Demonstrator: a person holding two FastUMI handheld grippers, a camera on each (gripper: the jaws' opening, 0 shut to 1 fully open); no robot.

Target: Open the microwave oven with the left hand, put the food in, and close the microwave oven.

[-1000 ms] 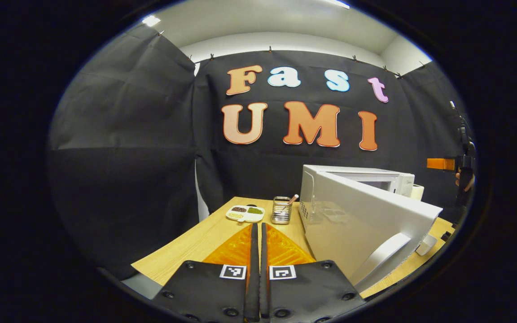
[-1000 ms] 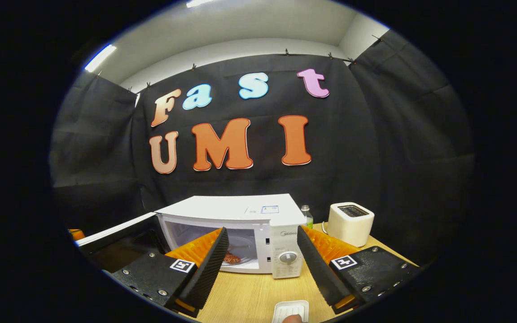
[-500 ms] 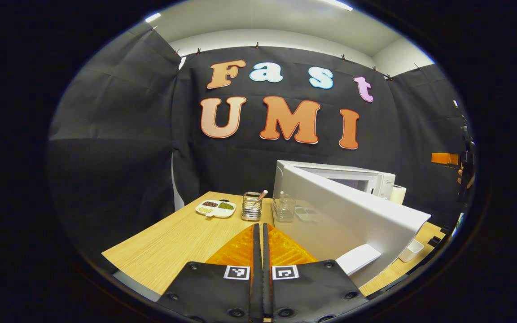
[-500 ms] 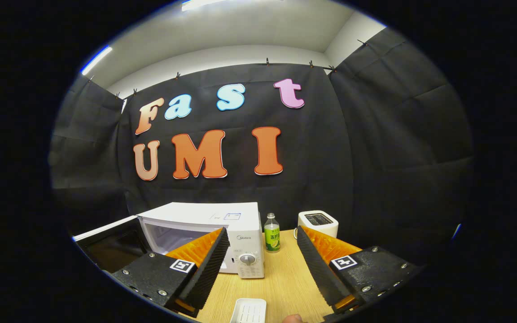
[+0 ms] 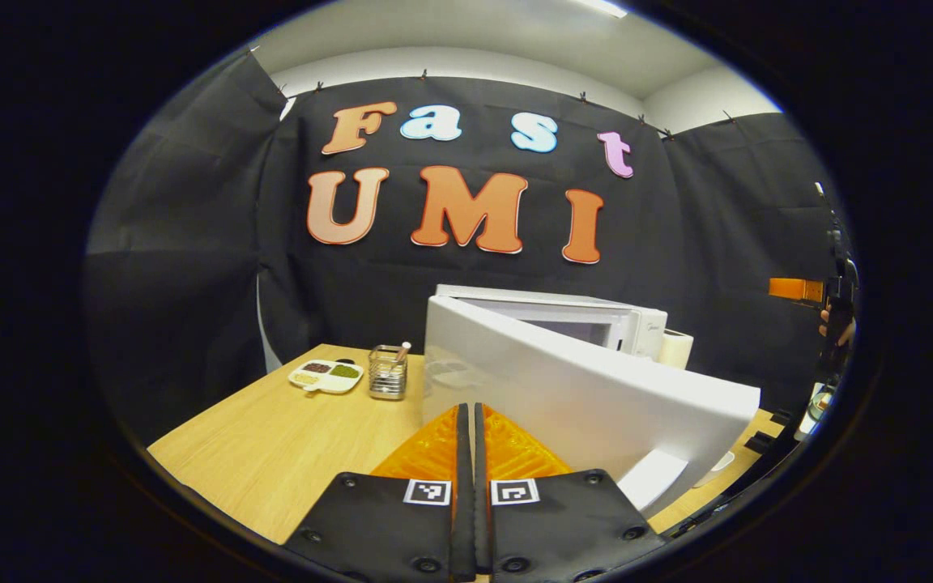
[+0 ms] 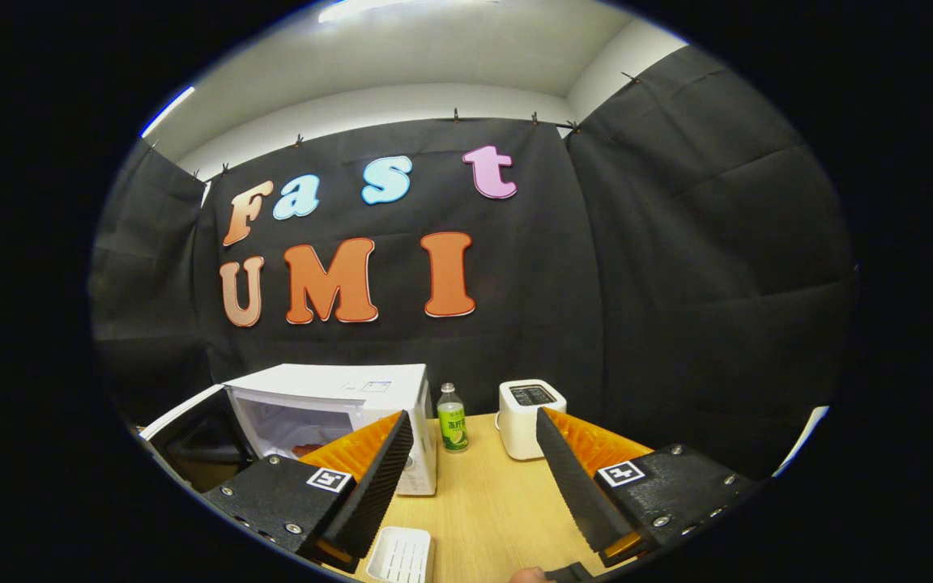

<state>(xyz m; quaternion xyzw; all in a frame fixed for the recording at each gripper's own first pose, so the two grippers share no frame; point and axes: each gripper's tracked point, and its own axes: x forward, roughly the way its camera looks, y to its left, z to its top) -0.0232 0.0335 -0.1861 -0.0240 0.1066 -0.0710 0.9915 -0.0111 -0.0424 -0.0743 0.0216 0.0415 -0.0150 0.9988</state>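
Observation:
The white microwave stands on the wooden table with its door swung partly open. The door's handle is low on the right. My left gripper is shut with nothing in it, and its tips point at the door's white outer face, close to it. In the right gripper view the microwave sits at the left with its dark inner door open, and a bit of reddish food shows inside. My right gripper is open and empty, back from the microwave.
A divided snack dish and a metal utensil holder sit at the table's far left. A green-labelled bottle and a white toaster stand right of the microwave. A small white ribbed tray lies near the front edge.
The right gripper has drawn back and turned right, away from the microwave opening. The left gripper has come round in front of the door's outer face; both kept their state.

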